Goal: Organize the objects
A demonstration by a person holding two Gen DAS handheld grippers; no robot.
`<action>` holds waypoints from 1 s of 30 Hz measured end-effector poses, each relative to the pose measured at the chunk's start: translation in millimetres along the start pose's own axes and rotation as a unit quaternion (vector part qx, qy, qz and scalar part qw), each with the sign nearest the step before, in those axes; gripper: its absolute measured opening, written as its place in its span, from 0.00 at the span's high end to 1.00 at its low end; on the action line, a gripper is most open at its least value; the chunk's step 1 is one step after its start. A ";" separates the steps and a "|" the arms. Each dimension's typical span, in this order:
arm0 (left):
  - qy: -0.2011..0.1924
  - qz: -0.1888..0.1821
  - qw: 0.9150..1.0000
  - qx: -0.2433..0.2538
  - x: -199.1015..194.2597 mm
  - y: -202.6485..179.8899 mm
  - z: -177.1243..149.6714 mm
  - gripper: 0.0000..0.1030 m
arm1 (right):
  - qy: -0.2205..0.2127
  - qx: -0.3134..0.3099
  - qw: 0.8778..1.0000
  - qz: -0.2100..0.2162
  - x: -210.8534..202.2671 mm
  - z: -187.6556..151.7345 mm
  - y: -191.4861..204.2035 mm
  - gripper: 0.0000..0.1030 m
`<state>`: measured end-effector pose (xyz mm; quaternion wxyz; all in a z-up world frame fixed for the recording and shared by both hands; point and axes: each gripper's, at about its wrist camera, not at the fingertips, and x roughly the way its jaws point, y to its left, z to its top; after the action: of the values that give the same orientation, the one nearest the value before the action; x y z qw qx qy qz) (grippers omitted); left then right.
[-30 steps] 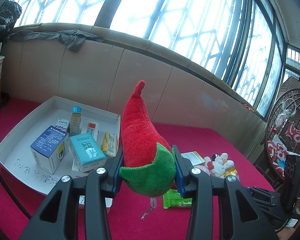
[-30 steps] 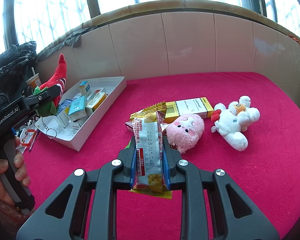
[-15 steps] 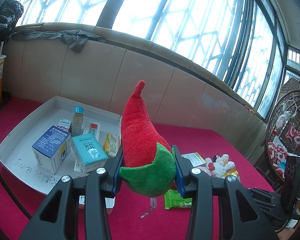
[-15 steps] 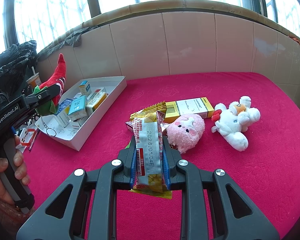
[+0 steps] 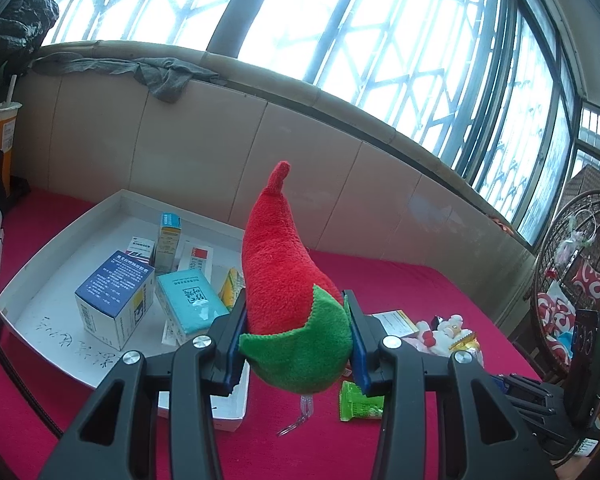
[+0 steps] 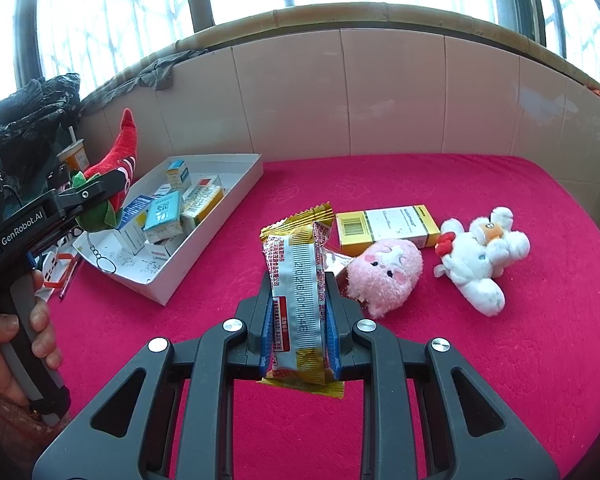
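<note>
Red cloth: left claw (image 5: 296,336) grips chili plush (image 5: 284,264); right claw (image 6: 298,320) grips snack packet (image 6: 296,280).

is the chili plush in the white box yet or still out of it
Out. The chili plush is clamped between the left gripper's pads, held in the air at the near edge of the white box, which holds only small cartons.

- Tray (image 6: 240,188): on the bench (image 6: 420,360), left, against the back wall; small boxes (image 6: 164,216) stand inside.
- Flat carton (image 6: 388,226): right of tray, lying on bench.
- Round plush (image 6: 384,272): just before the carton.
- Plush animal (image 6: 480,256): right of round plush, on its side.
- Cup with straw (image 6: 76,154): behind tray, far left.
</note>
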<state>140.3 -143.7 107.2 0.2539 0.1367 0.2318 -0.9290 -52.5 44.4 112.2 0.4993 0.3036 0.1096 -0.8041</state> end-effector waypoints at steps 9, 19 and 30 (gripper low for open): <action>-0.003 0.003 1.000 -0.013 -1.6 12.3 1.0 0.59 | 0.001 -0.011 1.000 0.007 4.8 6.9 11.9 0.80; -0.007 0.006 1.000 -0.025 -3.2 23.7 2.1 0.59 | 0.008 -0.019 1.000 0.009 9.5 5.6 19.4 0.80; -0.008 0.009 0.999 -0.033 -4.0 31.2 1.7 0.59 | 0.012 -0.022 1.000 0.011 12.5 4.1 22.4 0.80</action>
<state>160.1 -166.7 98.9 0.2683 0.1223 0.2592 -0.9197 -38.5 22.5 110.8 0.5132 0.3032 0.1295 -0.7924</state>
